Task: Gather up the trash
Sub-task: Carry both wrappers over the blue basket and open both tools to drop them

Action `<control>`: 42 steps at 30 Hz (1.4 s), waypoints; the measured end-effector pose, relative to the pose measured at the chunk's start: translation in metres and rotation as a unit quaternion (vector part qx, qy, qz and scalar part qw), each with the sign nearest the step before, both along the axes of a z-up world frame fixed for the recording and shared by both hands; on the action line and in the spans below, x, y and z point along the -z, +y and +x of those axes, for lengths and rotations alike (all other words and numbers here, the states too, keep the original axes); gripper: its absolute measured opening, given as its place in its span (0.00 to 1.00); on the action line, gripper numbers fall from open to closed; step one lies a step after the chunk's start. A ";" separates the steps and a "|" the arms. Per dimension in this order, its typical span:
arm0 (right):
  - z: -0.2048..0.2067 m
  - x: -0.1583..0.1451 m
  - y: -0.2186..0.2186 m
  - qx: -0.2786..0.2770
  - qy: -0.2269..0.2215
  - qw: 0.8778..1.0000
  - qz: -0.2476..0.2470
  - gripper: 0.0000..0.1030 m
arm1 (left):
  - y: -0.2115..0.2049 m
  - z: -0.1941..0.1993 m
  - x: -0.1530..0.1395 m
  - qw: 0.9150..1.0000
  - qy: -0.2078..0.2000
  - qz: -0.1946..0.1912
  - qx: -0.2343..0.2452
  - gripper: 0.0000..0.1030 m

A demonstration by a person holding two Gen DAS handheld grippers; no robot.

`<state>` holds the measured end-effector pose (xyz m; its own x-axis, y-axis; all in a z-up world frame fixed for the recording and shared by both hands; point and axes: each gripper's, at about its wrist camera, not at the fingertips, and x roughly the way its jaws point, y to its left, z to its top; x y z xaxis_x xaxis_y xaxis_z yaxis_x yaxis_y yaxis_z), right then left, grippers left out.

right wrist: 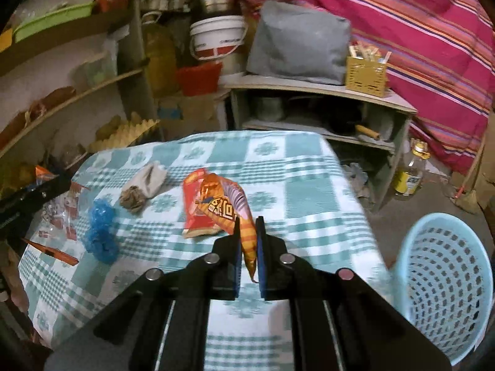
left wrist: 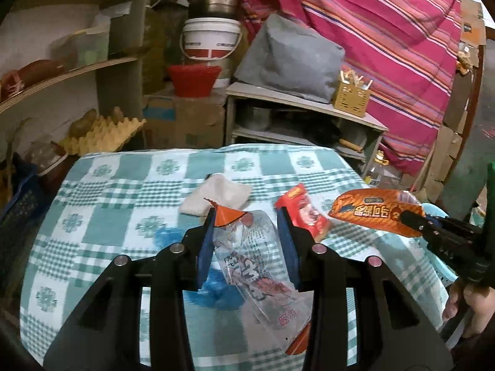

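Note:
My left gripper (left wrist: 246, 216) is shut on a clear plastic wrapper (left wrist: 253, 262) with orange corners, held up over the table. It also shows at the left edge of the right wrist view, where the left gripper (right wrist: 58, 185) dangles the clear wrapper (right wrist: 58, 216). My right gripper (right wrist: 248, 221) is shut on an orange snack bag (right wrist: 229, 207), lifted off the cloth. The left wrist view shows the right gripper (left wrist: 411, 219) and that orange bag (left wrist: 371, 213) at the right. On the cloth lie a red wrapper (right wrist: 195, 207), a blue crumpled plastic (right wrist: 100, 235), a brown paper wad (right wrist: 133, 201) and a pale tissue (right wrist: 151, 176).
The table (right wrist: 294, 185) has a green checked cloth. A light blue mesh basket (right wrist: 445, 278) stands off its right edge. Behind are a low shelf (right wrist: 309, 88) with a grey bag, buckets, egg trays and a striped curtain. A person's hand (left wrist: 470, 306) grips the right tool.

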<state>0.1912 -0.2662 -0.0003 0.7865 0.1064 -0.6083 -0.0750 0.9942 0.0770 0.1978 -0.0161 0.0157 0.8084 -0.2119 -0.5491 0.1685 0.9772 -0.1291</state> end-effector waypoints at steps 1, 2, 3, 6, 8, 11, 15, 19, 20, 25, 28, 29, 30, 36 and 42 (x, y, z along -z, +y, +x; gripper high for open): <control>-0.002 -0.001 -0.007 0.005 -0.001 1.000 0.002 0.08 | -0.006 0.001 0.000 1.000 -0.001 0.001 0.004 0.37; -0.004 -0.002 -0.014 0.010 -0.002 1.000 0.003 0.08 | -0.011 0.001 0.000 1.000 -0.002 0.001 0.008 0.37; -0.006 -0.003 -0.023 0.018 -0.003 1.000 0.005 0.08 | -0.015 0.002 -0.001 1.000 -0.003 0.001 0.011 0.37; -0.013 -0.006 -0.045 0.034 -0.006 0.999 0.007 0.08 | -0.031 0.003 -0.001 1.000 -0.005 0.000 0.020 0.37; -0.017 -0.007 -0.058 0.043 -0.008 0.999 0.006 0.08 | -0.042 0.005 -0.001 1.000 -0.007 0.001 0.027 0.37; -0.025 -0.009 -0.078 0.060 -0.010 0.998 0.006 0.08 | -0.059 0.007 0.000 0.999 -0.008 0.003 0.037 0.37; -0.038 -0.014 -0.103 0.081 -0.016 0.997 0.005 0.08 | -0.086 0.009 0.003 0.998 -0.007 0.006 0.054 0.37; -0.052 -0.015 -0.136 0.108 -0.018 0.994 0.010 0.08 | -0.111 0.008 0.005 0.998 -0.007 0.006 0.070 0.37; -0.056 -0.015 -0.145 0.115 -0.018 0.993 0.012 0.08 | -0.119 0.008 0.005 0.997 -0.007 0.006 0.074 0.37; -0.073 -0.013 -0.182 0.149 -0.018 0.989 0.012 0.08 | -0.148 0.008 0.009 0.996 -0.006 0.007 0.089 0.37; -0.085 -0.013 -0.204 0.172 -0.019 0.985 0.013 0.08 | -0.166 0.007 0.009 0.995 -0.011 0.010 0.099 0.36; -0.088 -0.013 -0.210 0.179 -0.019 0.983 0.013 0.08 | -0.173 0.006 0.008 0.994 -0.014 0.008 0.104 0.36; -0.093 -0.012 -0.219 0.189 -0.019 0.982 0.016 0.08 | -0.178 0.006 0.007 0.994 -0.016 0.005 0.108 0.36; -0.108 -0.010 -0.247 0.221 -0.017 0.975 0.024 0.08 | -0.211 0.006 0.005 0.991 -0.017 -0.010 0.133 0.36; -0.118 -0.006 -0.272 0.236 -0.010 0.971 0.041 0.08 | -0.264 0.007 0.003 0.986 -0.016 -0.016 0.164 0.36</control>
<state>0.0734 -0.5384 0.0056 0.7710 -0.2212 -0.5972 0.3851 0.9088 0.1606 0.2051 -0.2802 0.0124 0.7105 -0.4817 -0.5130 0.4789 0.8651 -0.1491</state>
